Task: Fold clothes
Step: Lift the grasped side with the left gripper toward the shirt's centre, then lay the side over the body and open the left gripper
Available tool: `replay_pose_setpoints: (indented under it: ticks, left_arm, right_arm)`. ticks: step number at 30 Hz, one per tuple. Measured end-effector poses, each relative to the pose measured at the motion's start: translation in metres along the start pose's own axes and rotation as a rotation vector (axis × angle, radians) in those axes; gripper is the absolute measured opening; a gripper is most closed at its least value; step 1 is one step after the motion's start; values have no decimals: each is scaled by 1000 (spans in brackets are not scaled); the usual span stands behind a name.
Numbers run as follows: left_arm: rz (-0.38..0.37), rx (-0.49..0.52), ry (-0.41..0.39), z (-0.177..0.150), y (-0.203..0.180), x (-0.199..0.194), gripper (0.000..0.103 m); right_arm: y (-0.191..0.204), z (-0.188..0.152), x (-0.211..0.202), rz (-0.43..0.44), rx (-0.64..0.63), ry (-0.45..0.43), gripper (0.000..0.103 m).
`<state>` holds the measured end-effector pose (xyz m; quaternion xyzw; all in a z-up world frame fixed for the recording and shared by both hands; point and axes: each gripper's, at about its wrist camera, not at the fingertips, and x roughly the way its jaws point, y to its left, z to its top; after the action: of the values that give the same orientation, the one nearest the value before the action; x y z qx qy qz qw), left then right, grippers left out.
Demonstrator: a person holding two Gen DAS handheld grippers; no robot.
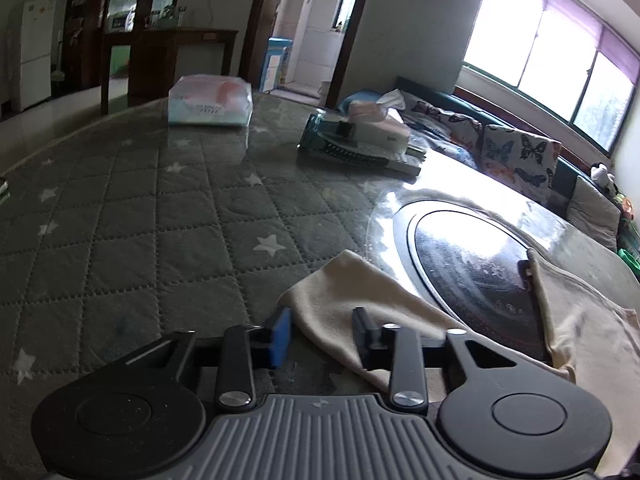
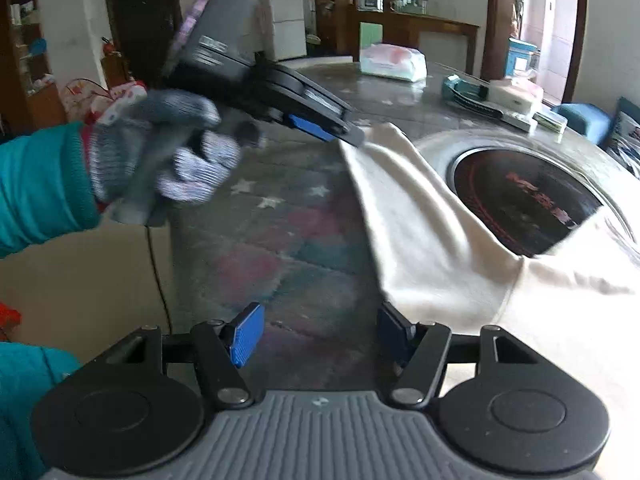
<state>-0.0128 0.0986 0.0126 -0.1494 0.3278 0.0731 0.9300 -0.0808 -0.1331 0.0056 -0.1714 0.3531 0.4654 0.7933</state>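
Observation:
A cream garment point(image 1: 352, 300) lies on the quilted star-print table cover point(image 1: 160, 220), partly over a round black inset plate point(image 1: 472, 264). My left gripper point(image 1: 322, 332) sits low over the garment's near-left corner. Its jaws stand a little apart, with the cloth lying flat between them and not pinched. In the right wrist view the same left gripper point(image 2: 352, 136), carried by a gloved hand point(image 2: 160, 160), touches the far corner of the garment point(image 2: 420, 208). My right gripper point(image 2: 320, 332) is open above the table cover, its right fingertip point(image 2: 394, 330) at the garment's near edge.
A soft tissue pack point(image 1: 210, 100) lies at the table's far side. A tissue box on a stack of flat items point(image 1: 360, 136) sits to its right. Butterfly-print cushions point(image 1: 516, 156) line a sofa by the window. A teal sleeve point(image 2: 40, 184) reaches in from the left.

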Motion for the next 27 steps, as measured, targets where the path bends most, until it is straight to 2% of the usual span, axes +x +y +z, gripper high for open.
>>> replay_pose_setpoints:
  ticks: [1, 3, 6, 8, 14, 19, 24, 27]
  left_arm:
    - [8, -4, -6, 0, 0, 1, 25]
    - [18, -16, -11, 1, 2, 2, 8]
    - [25, -33, -26, 3, 4, 0, 4]
    - [-6, -23, -69, 7, -2, -11, 3]
    - [-187, 102, -185, 21, -56, -57, 3]
    - [-400, 221, -217, 12, -118, -90, 3]
    - [-574, 334, -185, -16, -180, -104, 3]
    - [-649, 390, -121, -42, -212, -98, 4]
  right_arm:
    - [0, 0, -3, -8, 5, -10, 64]
    - [-3, -1, -9, -24, 28, -26, 63]
    - [-9, -4, -21, -54, 63, -47, 60]
    - [-14, -7, -31, -82, 91, -62, 57]
    - [-39, -26, -74, -195, 226, -119, 53]
    - [-66, -48, -112, -306, 357, -168, 53]
    - [-85, -78, -146, -423, 479, -209, 52]
    - [-95, -97, -161, -476, 549, -222, 52]
